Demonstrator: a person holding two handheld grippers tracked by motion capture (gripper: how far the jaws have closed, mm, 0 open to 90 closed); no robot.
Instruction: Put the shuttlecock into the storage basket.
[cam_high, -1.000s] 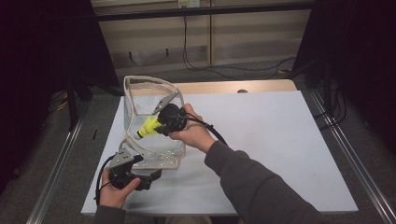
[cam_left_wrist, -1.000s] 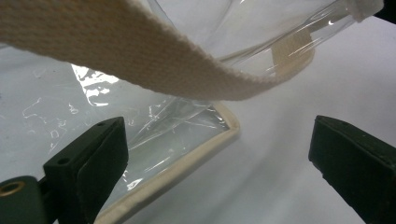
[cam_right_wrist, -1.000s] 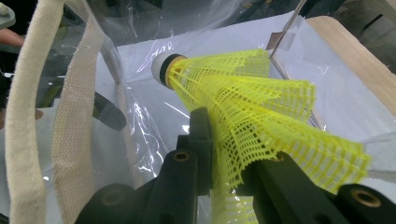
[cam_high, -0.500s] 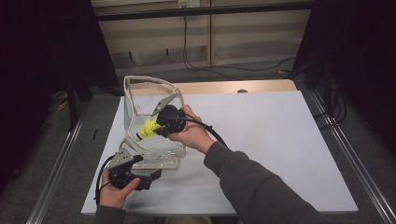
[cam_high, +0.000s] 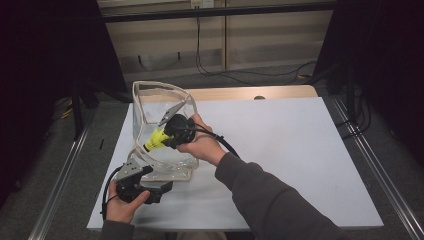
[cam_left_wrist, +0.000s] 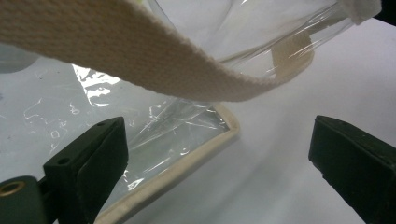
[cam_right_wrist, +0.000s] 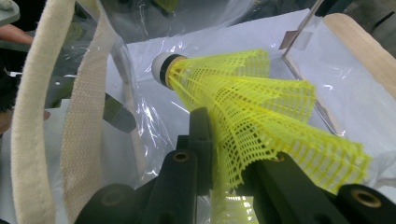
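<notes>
1. High view: right gripper (cam_high: 167, 134) sits inside the clear bag (cam_high: 150, 107) on the white worktop (cam_high: 300, 150).
2. Right gripper jaws pinch the yellow shuttlecock (cam_right_wrist: 252, 107) by its skirt, cork pointing into the bag.
3. Left gripper (cam_high: 165, 186) rests wide apart, holding nothing, near the bag's bottom corner.
4. Bag strap (cam_left_wrist: 140, 60) hangs above the left gripper, possibly not touching.

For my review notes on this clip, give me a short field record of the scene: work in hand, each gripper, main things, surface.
work: putting a shuttlecock into a clear bag
right gripper: shut on the yellow shuttlecock, holding it at the mouth of the clear bag
left gripper: open, jaws wide apart, low beside the bag's bottom edge
bag strap: cream webbing, hanging above the left jaws
surface: white table
</notes>
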